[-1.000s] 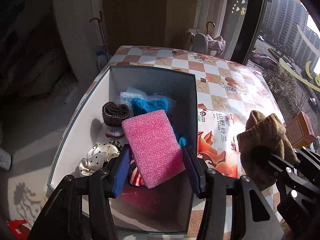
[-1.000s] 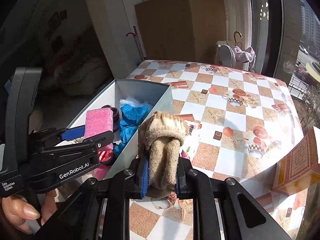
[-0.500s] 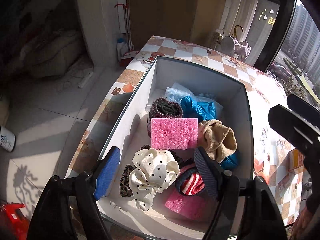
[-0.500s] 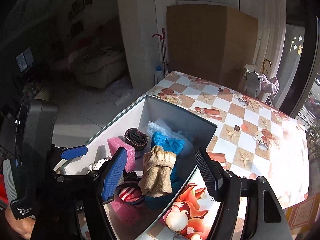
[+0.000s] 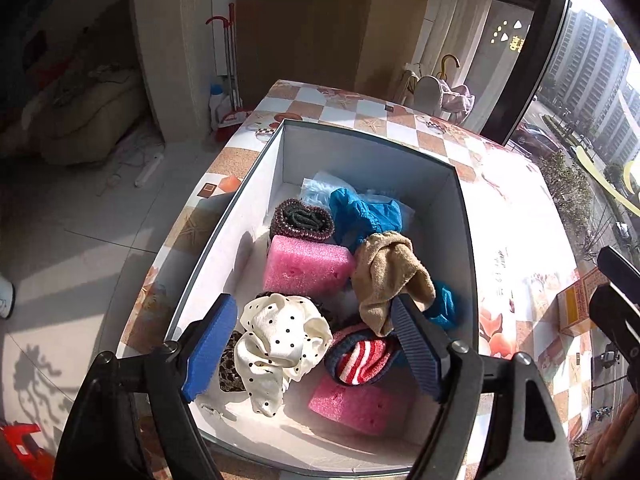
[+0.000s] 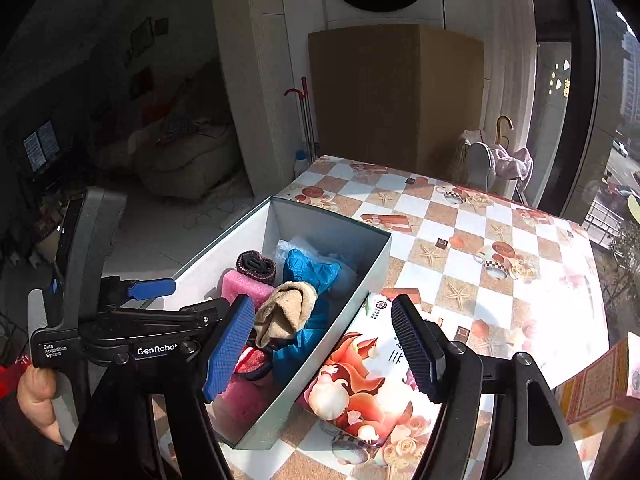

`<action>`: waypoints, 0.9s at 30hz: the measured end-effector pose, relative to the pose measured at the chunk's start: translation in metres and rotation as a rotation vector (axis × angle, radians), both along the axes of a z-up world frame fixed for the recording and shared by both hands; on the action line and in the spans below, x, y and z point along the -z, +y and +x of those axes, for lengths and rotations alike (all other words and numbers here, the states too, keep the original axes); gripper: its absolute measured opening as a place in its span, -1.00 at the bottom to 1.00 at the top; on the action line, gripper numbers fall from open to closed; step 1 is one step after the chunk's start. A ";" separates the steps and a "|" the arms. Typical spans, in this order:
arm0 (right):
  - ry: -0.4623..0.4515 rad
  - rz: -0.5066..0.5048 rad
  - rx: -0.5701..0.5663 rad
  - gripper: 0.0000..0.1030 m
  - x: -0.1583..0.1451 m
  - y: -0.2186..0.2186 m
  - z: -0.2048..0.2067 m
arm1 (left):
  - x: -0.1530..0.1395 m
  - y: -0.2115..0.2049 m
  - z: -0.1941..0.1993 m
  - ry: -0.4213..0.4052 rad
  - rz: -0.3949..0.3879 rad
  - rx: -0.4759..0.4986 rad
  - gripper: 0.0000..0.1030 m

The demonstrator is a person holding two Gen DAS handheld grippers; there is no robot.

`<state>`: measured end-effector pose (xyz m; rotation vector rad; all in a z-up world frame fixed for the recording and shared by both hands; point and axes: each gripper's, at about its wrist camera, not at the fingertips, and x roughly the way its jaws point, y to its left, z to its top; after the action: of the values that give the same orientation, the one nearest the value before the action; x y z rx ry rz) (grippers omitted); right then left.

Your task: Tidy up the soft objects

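Left wrist view — both grippers empty over box (image 5: 464,216).
Left gripper (image 5: 316,344) jaws just opened, right gripper (image 6: 324,344) spread wide — tan sock (image 5: 384,272) dropped; lift clear before the next pick.

Hard sunlight pours in from the window (image 5: 580,92) on the right, washing out the checked tablecloth (image 6: 568,280) near it into white glare, while the room on the far left sits dim and murky. Sharp shadows fall across the floor tiles (image 5: 60,280) and inside the white box (image 5: 256,184). Both fisheye views bend straight lines and darken to black at the corners; focus is crisp mid-frame.
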<state>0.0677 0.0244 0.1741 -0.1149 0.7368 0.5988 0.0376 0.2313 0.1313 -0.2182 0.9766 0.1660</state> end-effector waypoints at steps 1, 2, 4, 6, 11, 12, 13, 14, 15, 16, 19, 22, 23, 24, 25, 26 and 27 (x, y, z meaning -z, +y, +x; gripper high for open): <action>0.001 0.006 0.009 0.40 0.000 -0.005 -0.002 | -0.001 -0.001 -0.001 -0.001 0.003 0.000 0.68; 0.006 0.009 0.019 0.40 0.001 -0.010 -0.004 | -0.002 -0.001 -0.001 -0.003 0.005 -0.002 0.70; 0.022 0.010 0.034 0.40 0.003 -0.017 -0.007 | -0.003 -0.002 -0.003 -0.009 -0.010 0.008 0.75; 0.032 0.018 0.041 0.40 0.006 -0.025 -0.010 | -0.005 -0.003 -0.005 -0.017 -0.024 0.020 0.78; 0.045 0.022 0.055 0.40 0.013 -0.040 -0.018 | -0.009 -0.016 -0.006 -0.006 0.118 -0.034 0.81; 0.054 0.026 0.057 0.40 0.015 -0.043 -0.019 | -0.008 -0.019 -0.006 -0.001 0.133 -0.038 0.81; 0.062 0.031 0.058 0.40 0.017 -0.046 -0.021 | -0.008 -0.020 -0.005 0.003 0.131 -0.033 0.81; 0.069 0.034 0.059 0.40 0.019 -0.049 -0.022 | -0.006 -0.022 -0.005 0.011 0.125 -0.027 0.81; 0.074 0.035 0.061 0.40 0.021 -0.052 -0.024 | -0.005 -0.023 -0.004 0.019 0.118 -0.026 0.82; 0.076 0.035 0.065 0.40 0.022 -0.054 -0.025 | -0.004 -0.023 -0.003 0.027 0.112 -0.029 0.82; 0.080 0.033 0.091 0.40 0.028 -0.063 -0.029 | 0.001 -0.023 0.001 0.065 0.089 -0.034 0.82; 0.099 0.020 0.110 0.40 0.036 -0.073 -0.031 | 0.005 -0.021 0.002 0.082 0.074 -0.043 0.82; 0.104 0.013 0.115 0.40 0.039 -0.076 -0.031 | 0.005 -0.021 0.002 0.083 0.073 -0.047 0.82; 0.112 0.009 0.121 0.40 0.042 -0.079 -0.032 | 0.006 -0.021 0.003 0.086 0.070 -0.047 0.82; 0.126 0.007 0.129 0.40 0.048 -0.084 -0.032 | 0.006 -0.021 0.003 0.089 0.064 -0.044 0.82; 0.139 0.005 0.137 0.40 0.052 -0.088 -0.033 | 0.007 -0.021 0.003 0.092 0.060 -0.041 0.82; 0.153 0.002 0.145 0.40 0.057 -0.091 -0.034 | 0.007 -0.022 0.003 0.094 0.062 -0.041 0.82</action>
<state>0.0336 -0.0666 0.1172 -0.0136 0.8843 0.4732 0.0411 0.2097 0.1238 -0.1751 1.0591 0.2452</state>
